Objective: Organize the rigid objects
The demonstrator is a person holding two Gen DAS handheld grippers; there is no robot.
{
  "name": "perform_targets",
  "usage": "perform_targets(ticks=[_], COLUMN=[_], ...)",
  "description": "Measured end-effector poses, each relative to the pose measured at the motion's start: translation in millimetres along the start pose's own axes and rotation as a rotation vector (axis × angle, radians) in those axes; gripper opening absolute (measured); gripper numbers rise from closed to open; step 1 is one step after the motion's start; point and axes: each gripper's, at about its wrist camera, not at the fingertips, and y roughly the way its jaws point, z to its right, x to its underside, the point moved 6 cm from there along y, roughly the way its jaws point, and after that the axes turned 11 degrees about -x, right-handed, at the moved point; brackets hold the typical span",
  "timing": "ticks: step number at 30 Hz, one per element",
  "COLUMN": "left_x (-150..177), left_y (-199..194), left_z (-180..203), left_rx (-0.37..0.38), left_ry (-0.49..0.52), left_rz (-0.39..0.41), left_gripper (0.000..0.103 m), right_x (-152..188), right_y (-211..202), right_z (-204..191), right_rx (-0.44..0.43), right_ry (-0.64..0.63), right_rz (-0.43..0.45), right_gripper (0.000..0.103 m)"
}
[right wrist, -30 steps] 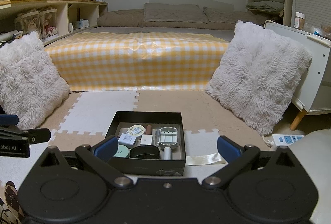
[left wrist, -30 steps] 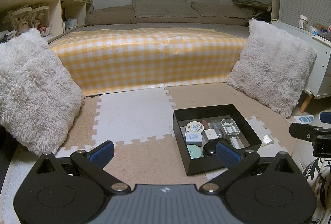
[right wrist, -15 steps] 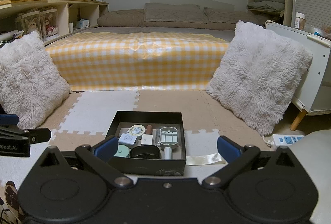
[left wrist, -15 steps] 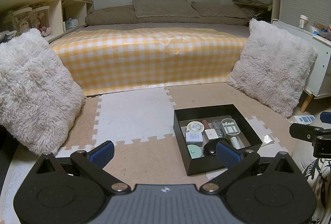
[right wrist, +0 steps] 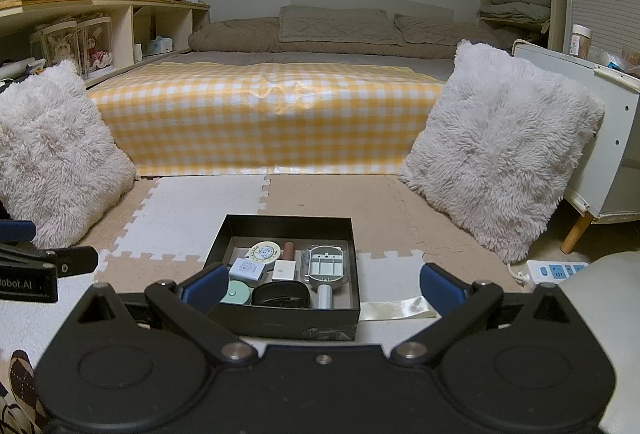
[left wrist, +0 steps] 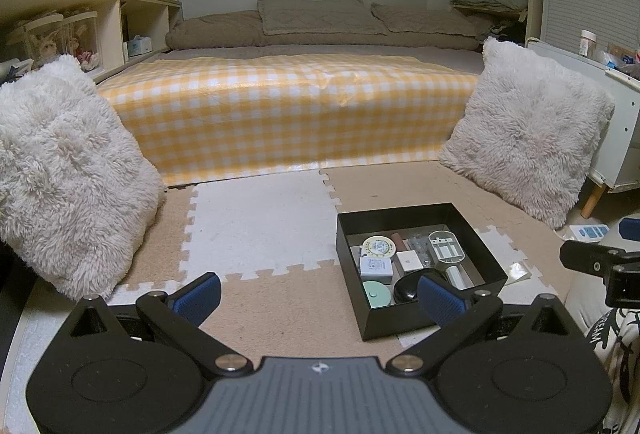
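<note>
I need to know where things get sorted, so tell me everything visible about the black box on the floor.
The black box is a shallow, open-topped rectangular tray, seemingly stiff card, with straight walls and a pale floor. It sits flat on the foam mat, a glossy strip at its right side. Inside lie small items, packed closely: a round tin, white blocks, a mint disc, a black oval case and a grey holder. Neither tool touches it.

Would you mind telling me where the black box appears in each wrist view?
Left wrist: black box sits lower right, past the right fingertip.
Right wrist: black box sits bottom centre, between the open fingers.
Shared landmark: the yellow checked cover behind it.
</note>
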Motion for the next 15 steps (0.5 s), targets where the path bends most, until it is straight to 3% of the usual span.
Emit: perform_targets(ticks=[15], left_x=[-0.6], left_y=[-1.0], left_z=[-2.5], left_rx=[-0.010], left_ry=[-0.013], left_rz=[-0.002], left_gripper=[0.103], right_x=[0.0], right_y=[-0.1], right_z=[0.0], right_rx=[-0.001], right_ry=[0.000], right_rz=[-0.001], right_gripper=[0.103])
